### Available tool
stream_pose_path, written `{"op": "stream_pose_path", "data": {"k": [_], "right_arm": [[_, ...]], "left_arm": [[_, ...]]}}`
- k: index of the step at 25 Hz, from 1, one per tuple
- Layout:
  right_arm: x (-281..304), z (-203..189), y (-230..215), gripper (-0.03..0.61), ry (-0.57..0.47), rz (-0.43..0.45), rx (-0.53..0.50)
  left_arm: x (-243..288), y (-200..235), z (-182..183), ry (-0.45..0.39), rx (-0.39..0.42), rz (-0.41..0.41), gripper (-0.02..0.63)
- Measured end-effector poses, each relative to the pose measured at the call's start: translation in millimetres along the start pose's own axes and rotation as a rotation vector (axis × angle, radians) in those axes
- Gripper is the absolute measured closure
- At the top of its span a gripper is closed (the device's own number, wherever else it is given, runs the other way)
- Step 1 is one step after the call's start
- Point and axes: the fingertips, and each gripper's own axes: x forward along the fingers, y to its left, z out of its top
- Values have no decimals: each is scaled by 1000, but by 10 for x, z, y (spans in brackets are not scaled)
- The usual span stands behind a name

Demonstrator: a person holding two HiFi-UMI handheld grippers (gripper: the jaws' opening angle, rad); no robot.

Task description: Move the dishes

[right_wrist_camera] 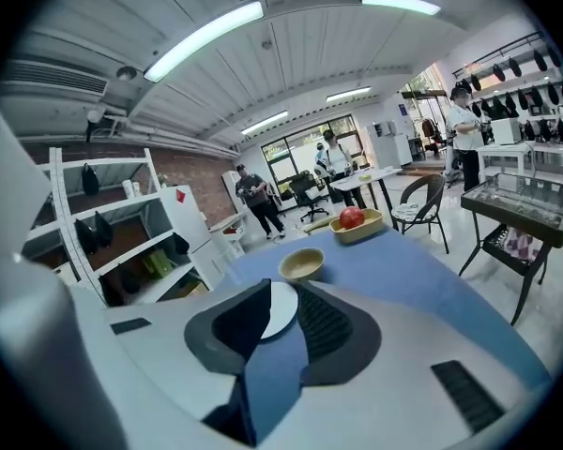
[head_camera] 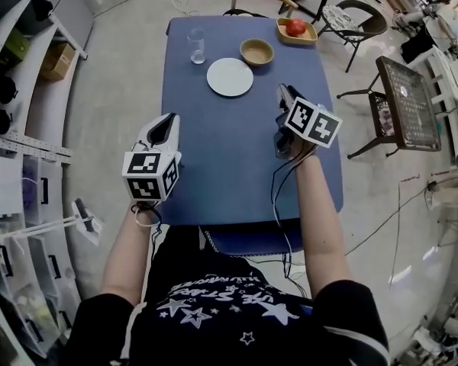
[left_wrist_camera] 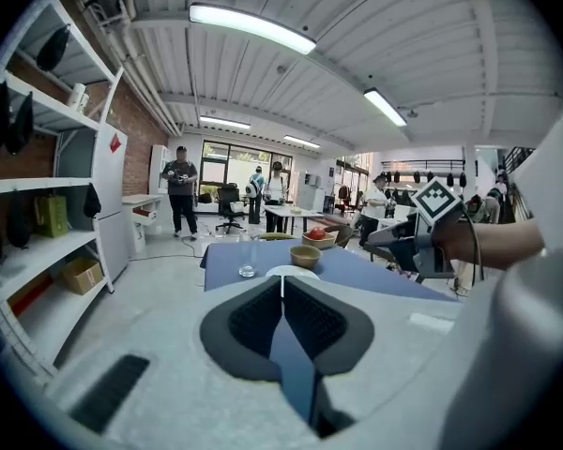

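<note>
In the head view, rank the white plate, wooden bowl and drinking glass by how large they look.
Largest: white plate. Next: wooden bowl. Smallest: drinking glass. They stand at similar distance, so the order is fairly safe.

Far end of table [head_camera: 214, 151]: glass [head_camera: 196, 46] at left, bowl [head_camera: 256, 51] to its right, plate [head_camera: 230, 76] just before and between them. Tray [head_camera: 284, 33] at far right corner, holding what looks like an apple [head_camera: 295, 27].
</note>
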Motion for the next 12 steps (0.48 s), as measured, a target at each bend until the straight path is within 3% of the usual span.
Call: {"op": "stream_pose_path", "data": {"k": [7,12], "right_arm": [[-508,-453,250,568,26,49,-26],[-835,-710,410,574,27,62,-42]], "left_arm": [[-529,-219,-268,7,-29,1,591],[-799,-311,-412,0,-45,-23,591]]}}
